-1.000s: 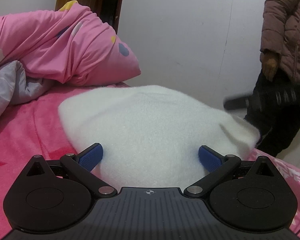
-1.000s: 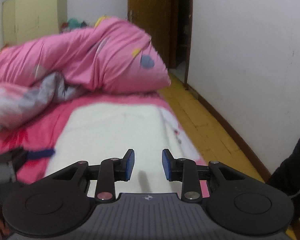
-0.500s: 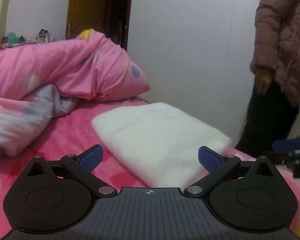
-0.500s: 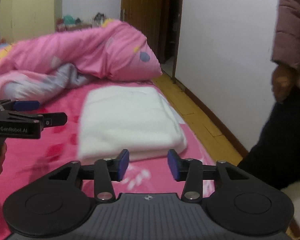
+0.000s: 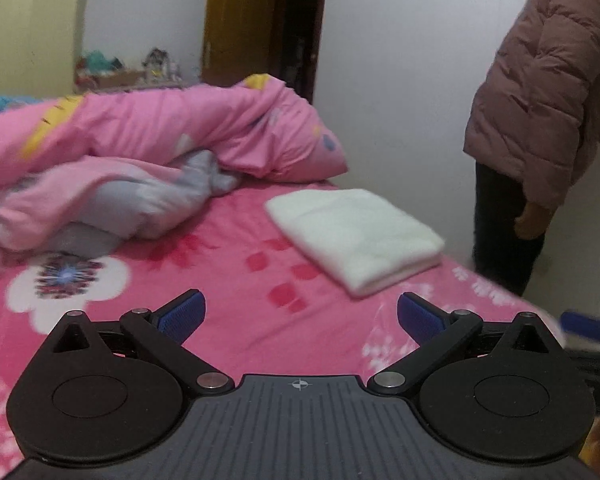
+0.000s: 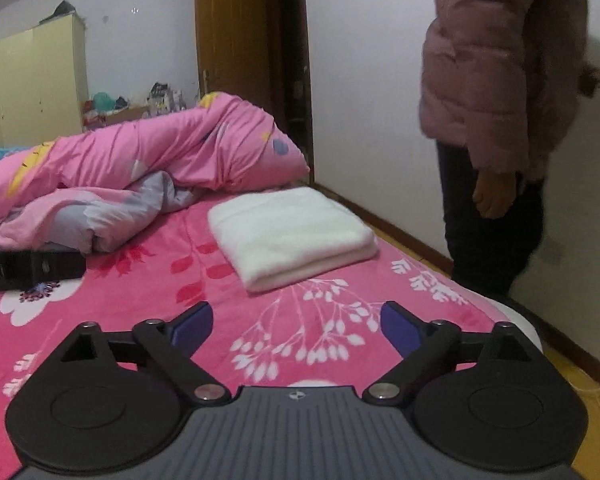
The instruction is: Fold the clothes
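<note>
A white folded garment (image 5: 354,236) (image 6: 290,232) lies flat on a bed covered by a pink flowered blanket (image 5: 228,280) (image 6: 332,320), close to the bed's right edge. The left gripper (image 5: 300,318) hovers above the blanket near the bed's front edge, jaws spread wide and holding nothing. The right gripper (image 6: 296,326) hovers likewise, jaws spread and empty, well apart from the garment. A rumpled pink duvet (image 5: 148,152) (image 6: 140,164) is heaped at the far end. A person in a puffy brownish jacket (image 5: 540,80) (image 6: 496,72) stands beside the bed's right edge, by a white wall.
</note>
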### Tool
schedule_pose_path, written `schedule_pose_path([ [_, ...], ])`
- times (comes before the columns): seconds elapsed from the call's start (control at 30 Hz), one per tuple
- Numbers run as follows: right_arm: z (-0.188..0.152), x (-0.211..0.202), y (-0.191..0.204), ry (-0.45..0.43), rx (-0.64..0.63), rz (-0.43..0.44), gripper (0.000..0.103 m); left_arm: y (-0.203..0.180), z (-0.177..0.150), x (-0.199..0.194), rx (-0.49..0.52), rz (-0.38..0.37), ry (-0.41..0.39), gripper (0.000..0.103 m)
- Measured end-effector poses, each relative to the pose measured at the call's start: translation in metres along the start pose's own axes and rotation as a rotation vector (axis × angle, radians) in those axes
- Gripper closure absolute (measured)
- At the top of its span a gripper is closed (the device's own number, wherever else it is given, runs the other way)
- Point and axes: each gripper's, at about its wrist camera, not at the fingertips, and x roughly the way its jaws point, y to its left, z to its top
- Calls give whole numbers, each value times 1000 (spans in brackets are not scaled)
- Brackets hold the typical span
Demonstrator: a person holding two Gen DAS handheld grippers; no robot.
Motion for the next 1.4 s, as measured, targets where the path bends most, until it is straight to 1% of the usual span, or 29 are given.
schedule_pose_path([
  [0.1,-3,-21,16,-19,-9,-9,1,6,-9,-31,-4,54,1,0],
  [0.17,-4,-33,26,-39,-22,-22,0,8,-13,-45,9,88,-13,0],
  [0.27,-6,-51,36,-80,-31,-68,0,11,-15,-63,8,102,-35,0],
  [0.33,-8,-62,40,-104,-41,-100,0,15,-17,-73,-12,69,-41,0],
  [0.4,-10,-69,43,-113,-51,-113,0,18,-19,-80,-38,31,-41,0],
  [0.47,-12,-75,43,-110,-46,-111,0,17,-22,-86,-47,22,-34,0],
  [0.63,-13,-79,42,-82,-23,-102,0,10,-25,-86,-18,37,-26,0],
  [0.8,-17,-77,43,-76,-25,-122,0,6,-30,-87,-41,35,-15,0],
  [1.13,-22,-69,48,-50,-29,-124,0,9,-31,-88,-67,70,-21,0],
  [1.4,-24,-66,48,-37,-18,-146,0,9,-31,-87,-66,88,-19,0],
])
